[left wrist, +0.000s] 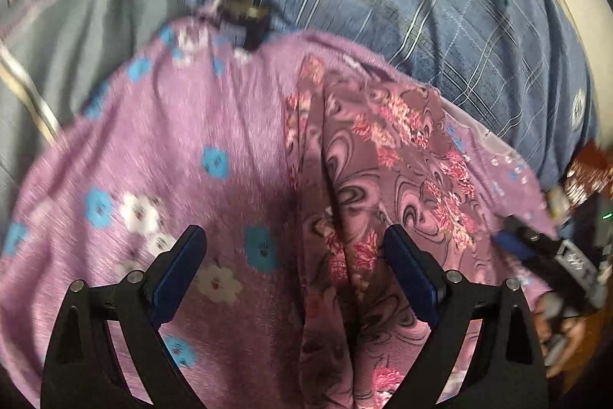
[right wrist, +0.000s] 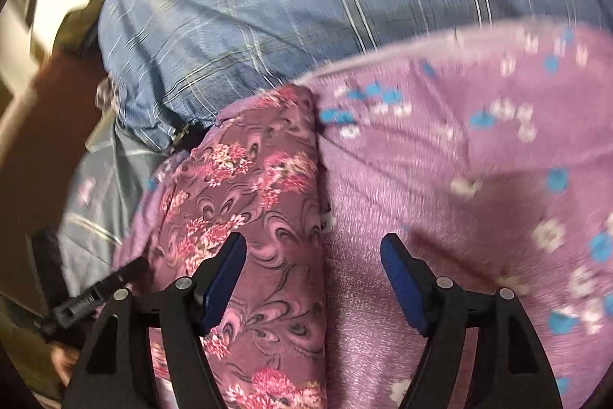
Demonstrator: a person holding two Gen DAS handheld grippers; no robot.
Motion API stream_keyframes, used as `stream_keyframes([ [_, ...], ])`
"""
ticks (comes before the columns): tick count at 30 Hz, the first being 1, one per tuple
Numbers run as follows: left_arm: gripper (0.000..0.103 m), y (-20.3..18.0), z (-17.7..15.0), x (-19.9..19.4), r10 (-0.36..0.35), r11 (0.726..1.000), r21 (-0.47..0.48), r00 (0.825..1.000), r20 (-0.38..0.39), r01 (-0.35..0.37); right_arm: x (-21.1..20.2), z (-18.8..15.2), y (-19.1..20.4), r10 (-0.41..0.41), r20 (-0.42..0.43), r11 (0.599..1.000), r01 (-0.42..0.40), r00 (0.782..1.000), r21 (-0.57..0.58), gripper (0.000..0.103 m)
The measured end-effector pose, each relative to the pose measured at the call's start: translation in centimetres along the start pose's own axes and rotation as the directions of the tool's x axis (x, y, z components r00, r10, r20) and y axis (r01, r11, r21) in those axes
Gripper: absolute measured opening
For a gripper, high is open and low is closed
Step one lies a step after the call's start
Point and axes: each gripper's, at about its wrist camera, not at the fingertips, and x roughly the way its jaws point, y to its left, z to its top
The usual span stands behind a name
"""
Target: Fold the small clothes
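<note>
We've got both grippers — left (left wrist: 295, 248), right (right wrist: 313, 255) — spread wide, empty, over the cloth (left wrist: 383, 179), its long fold running away from us.

Fuzzy lilac cloth (left wrist: 199, 125), smooth paisley cloth (left wrist: 387, 179)

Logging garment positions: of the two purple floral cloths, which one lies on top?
The darker mauve cloth with pink flower clusters and swirls lies on top; the lilac cloth with blue and white flowers spreads beneath it.

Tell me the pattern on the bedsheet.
Blue with pale plaid lines, the bedsheet shows best in the right wrist view.
</note>
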Motion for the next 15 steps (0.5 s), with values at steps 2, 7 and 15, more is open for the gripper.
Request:
stream_keyframes([
  [2,0.094,0.0,-0.1,0.5,-0.079,0.997,-0.025,0.996,-0.042,0.078,1.7,0.2,-1.2,0.079,-0.058,0.995,-0.075,0.995,0.069,0.076],
  [7,0.094,-0.6,-0.3,1.8,-0.125,0.992,-0.029,0.988,-0.095,0.123,4.3,0.3,-1.8,0.210,-0.095,0.968,-0.193,0.973,0.160,0.077],
  [15,0.088,-1.1,-0.1,2.4,-0.244,0.969,-0.061,0.961,-0.128,0.238,5.5,-0.3,0.3,0.286,-0.120,0.955,-0.272,0.951,0.114,0.076],
])
